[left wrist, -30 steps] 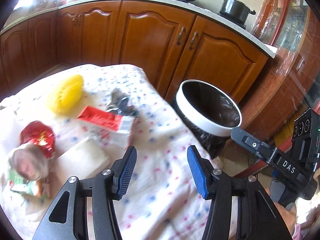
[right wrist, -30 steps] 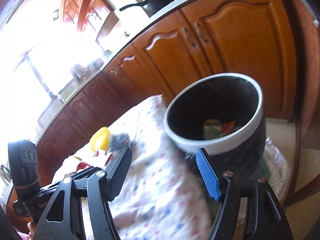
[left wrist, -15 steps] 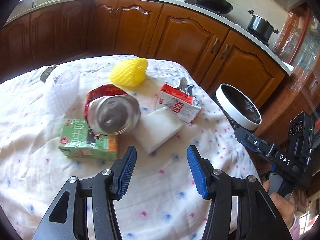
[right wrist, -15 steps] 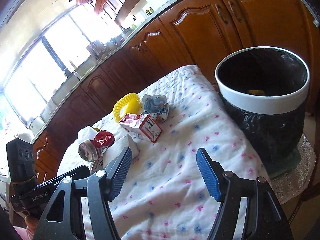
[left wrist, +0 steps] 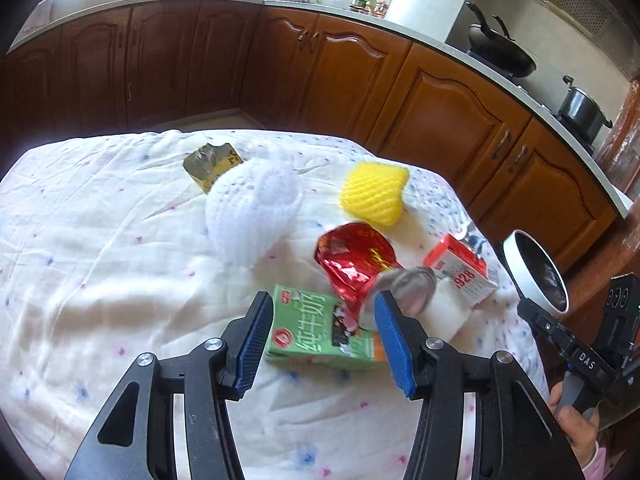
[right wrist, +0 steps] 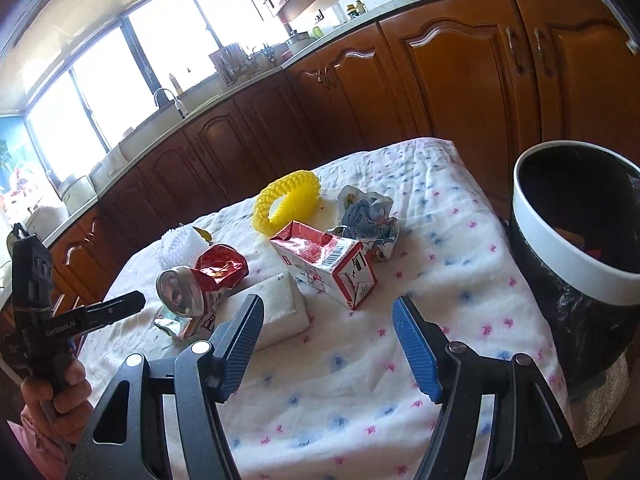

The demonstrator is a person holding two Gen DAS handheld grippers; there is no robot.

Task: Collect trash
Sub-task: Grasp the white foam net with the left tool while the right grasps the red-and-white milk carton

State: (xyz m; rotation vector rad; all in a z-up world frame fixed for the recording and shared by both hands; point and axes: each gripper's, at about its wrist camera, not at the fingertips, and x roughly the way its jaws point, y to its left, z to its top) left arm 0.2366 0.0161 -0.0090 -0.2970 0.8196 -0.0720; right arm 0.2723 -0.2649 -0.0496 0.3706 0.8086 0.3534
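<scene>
- Trash lies clustered toward the surface's (left wrist: pixel 100 264) right edge: we see a green carton (left wrist: pixel 320 330), red foil wrapper (left wrist: pixel 352 260), crushed can (right wrist: pixel 182 292) and red-white carton (right wrist: pixel 328 266).
- Left gripper (left wrist: pixel 320 336) hovers with jaws spread either side of the green carton.
- Right gripper (right wrist: pixel 328 340) hangs with jaws spread, pinching nothing.
- Bin (right wrist: pixel 560 256) stands beside the surface's right edge.

Definitely somebody's home kitchen: a long run of wooden cabinets (left wrist: pixel 452 100) under a pale countertop (left wrist: pixel 360 20), a wok (left wrist: pixel 502 54) and a lidded pot (left wrist: pixel 582 110) sitting on the stove, a sink faucet (right wrist: pixel 166 98) below big bright windows (right wrist: pixel 132 68), and jars and bottles (left wrist: pixel 370 2) lined up on the counter.
</scene>
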